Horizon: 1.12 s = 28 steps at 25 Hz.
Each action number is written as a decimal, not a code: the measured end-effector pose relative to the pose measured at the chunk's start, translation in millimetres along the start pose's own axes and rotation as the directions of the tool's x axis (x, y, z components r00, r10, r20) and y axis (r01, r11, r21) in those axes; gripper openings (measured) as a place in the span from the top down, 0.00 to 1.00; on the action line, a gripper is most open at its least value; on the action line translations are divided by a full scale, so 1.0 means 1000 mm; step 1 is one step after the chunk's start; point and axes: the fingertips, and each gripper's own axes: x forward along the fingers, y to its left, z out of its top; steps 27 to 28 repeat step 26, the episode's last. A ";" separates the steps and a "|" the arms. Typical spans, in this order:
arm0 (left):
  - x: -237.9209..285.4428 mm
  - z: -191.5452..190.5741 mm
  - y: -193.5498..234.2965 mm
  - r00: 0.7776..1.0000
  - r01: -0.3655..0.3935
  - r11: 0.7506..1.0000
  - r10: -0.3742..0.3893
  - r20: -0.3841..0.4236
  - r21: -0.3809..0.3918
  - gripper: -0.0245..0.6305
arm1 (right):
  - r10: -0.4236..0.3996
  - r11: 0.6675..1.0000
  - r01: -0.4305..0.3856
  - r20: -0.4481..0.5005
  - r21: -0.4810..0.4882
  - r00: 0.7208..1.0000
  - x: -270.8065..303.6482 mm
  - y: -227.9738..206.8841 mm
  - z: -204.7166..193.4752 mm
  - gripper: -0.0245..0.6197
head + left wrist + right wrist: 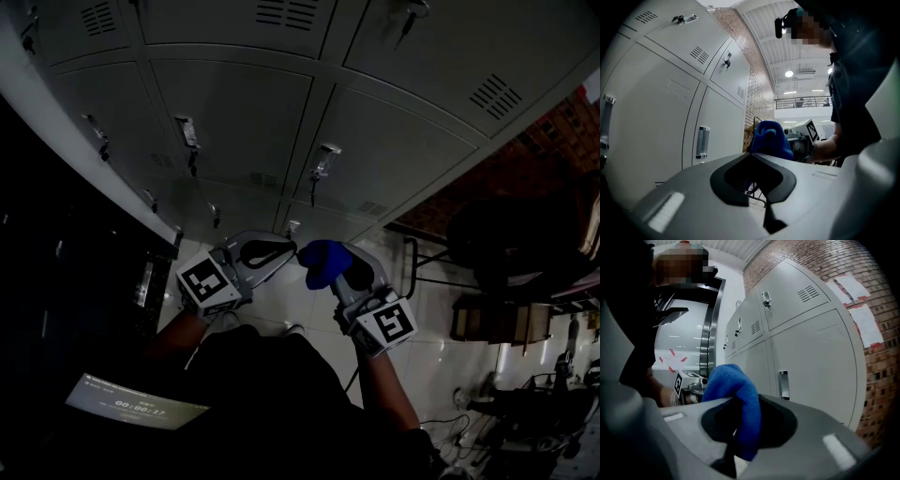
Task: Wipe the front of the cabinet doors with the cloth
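A blue cloth [325, 262] is bunched in my right gripper [330, 269], whose jaws are shut on it; in the right gripper view the blue cloth [736, 399] folds over the jaws. My left gripper [279, 251] is just left of it, shut with nothing between its jaws. From the left gripper view the blue cloth [771, 138] shows just beyond my left gripper [754, 185]. The grey cabinet doors [234, 122] with handles [323, 161] rise in front of both grippers, a short way off. Both grippers are held apart from the doors.
A brick wall [876, 348] with taped papers stands right of the cabinets. A dark chair [525, 244] and a wooden stool [497, 319] stand on the glossy tiled floor [431, 347] at right. A dark doorway [56, 262] lies left of the cabinets.
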 end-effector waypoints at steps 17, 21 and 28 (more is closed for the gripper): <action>-0.011 0.000 -0.008 1.000 0.010 0.999 -0.010 0.011 -0.034 0.96 | 0.005 1.000 -0.005 -0.024 0.007 1.000 0.004 0.012 -0.007 0.85; -0.014 -0.004 -0.010 1.000 0.005 0.999 -0.005 0.003 -0.037 0.96 | 0.005 1.000 -0.005 -0.031 0.008 1.000 0.003 0.014 -0.011 0.85; -0.013 -0.007 -0.014 1.000 0.004 0.999 -0.004 0.002 -0.044 0.96 | -0.004 1.000 0.004 -0.027 0.019 1.000 -0.002 0.013 -0.014 0.85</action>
